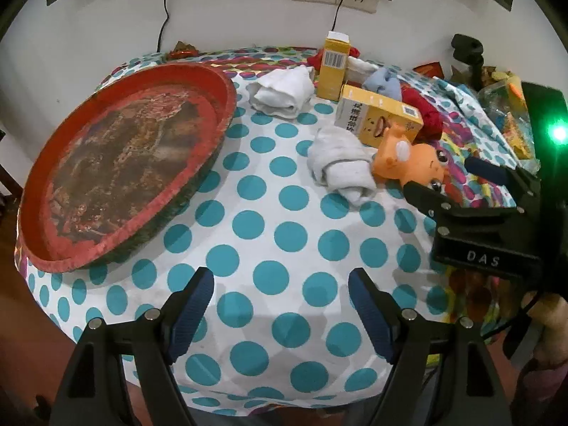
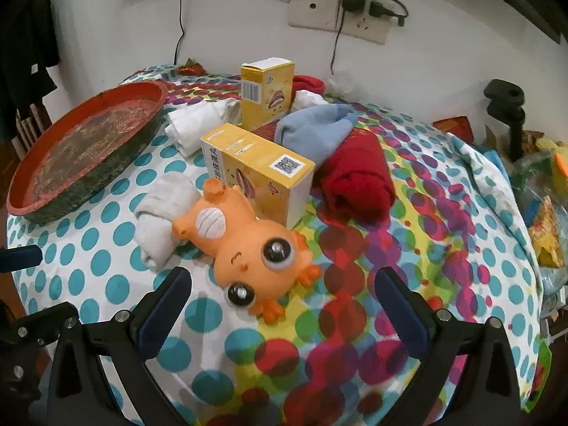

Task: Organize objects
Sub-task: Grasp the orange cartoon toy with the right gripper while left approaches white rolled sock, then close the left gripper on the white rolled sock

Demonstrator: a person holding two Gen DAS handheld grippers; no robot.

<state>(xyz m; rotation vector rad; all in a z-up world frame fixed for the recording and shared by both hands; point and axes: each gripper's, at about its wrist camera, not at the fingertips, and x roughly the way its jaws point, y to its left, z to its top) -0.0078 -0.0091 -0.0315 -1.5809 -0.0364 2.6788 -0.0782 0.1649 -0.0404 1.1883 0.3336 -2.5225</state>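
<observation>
An orange rubber toy (image 2: 245, 252) lies on its side on the dotted tablecloth, just ahead of my open, empty right gripper (image 2: 280, 294); it also shows in the left wrist view (image 1: 411, 163). Behind it lie a yellow box (image 2: 259, 170), a standing yellow box (image 2: 266, 92), a grey rolled sock (image 2: 159, 209), a white rolled sock (image 2: 198, 124), a blue sock (image 2: 312, 131) and a red sock (image 2: 358, 181). A round red tray (image 1: 117, 167) sits at the left. My left gripper (image 1: 280, 301) is open and empty over the cloth, apart from everything.
The right gripper (image 1: 458, 184) appears in the left wrist view beside the toy. A wall with a socket (image 2: 337, 14) and cables lies behind. A black clamp stand (image 2: 507, 113) and bags of clutter (image 2: 546, 220) stand at the right. The tablecloth (image 1: 248, 227) drops off near me.
</observation>
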